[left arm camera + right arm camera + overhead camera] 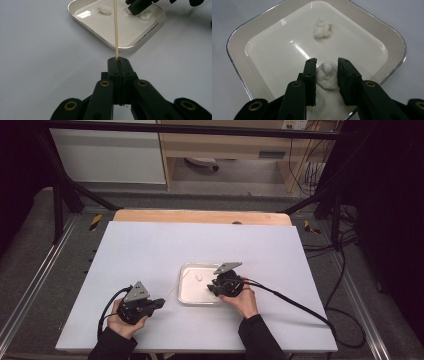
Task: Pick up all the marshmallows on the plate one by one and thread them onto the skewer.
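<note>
Inside the white tray [242, 53], your right tongs [326, 65] stand open around a soft white lump [326, 75], so squeeze gently, while your left tongs [118, 60], shut tight on the thin stick [115, 27], wait beside the tray.

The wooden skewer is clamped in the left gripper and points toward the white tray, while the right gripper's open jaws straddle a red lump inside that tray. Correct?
Not quite: the lump is white, not red, as the right gripper view shows. The rest holds: the left gripper clamps the wooden skewer aimed at the white tray, and the right gripper has open jaws straddling the lump.
</note>
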`<state>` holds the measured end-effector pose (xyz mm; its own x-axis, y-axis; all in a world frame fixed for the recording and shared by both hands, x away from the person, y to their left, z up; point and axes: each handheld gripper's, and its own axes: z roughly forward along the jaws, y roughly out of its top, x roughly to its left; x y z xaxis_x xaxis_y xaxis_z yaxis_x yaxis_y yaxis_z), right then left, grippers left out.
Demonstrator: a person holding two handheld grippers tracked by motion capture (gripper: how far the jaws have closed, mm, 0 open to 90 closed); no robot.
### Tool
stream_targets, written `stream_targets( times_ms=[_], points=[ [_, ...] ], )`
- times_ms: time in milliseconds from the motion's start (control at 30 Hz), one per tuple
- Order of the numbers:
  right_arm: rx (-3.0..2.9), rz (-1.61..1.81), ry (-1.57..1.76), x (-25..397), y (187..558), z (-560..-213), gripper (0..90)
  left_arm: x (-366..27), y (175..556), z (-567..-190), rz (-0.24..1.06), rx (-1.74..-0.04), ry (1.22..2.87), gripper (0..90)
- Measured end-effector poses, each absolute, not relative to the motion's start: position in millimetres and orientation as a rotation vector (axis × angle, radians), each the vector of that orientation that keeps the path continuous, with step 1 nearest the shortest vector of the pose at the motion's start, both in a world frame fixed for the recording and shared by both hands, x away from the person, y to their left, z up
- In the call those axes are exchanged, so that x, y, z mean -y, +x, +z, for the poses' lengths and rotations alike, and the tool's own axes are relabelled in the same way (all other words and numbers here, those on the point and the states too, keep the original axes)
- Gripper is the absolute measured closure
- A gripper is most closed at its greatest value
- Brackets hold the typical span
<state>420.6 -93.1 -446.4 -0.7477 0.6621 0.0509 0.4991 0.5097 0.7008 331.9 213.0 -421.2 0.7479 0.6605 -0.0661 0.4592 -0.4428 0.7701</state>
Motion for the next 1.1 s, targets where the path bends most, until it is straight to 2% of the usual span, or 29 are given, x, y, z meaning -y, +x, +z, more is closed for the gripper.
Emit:
stream_targets(
  times_ms=[267,700,1100],
  points=[
    [-2.504,1.115,0.992,95.2,418.9,-441.8,72.4,-212.0,331.0,-420.8,0.311,-0.835,2.111,88.9],
    [-2.434,1.346,0.935,114.0,401.7,-400.1,73.1,-204.6,325.2,-418.5,0.309,-0.803,2.084,89.0],
    [-2.383,1.593,0.967,142.8,389.1,-380.3,73.6,-187.0,317.9,-419.4,0.302,-0.723,2.048,88.9]
  ],
)
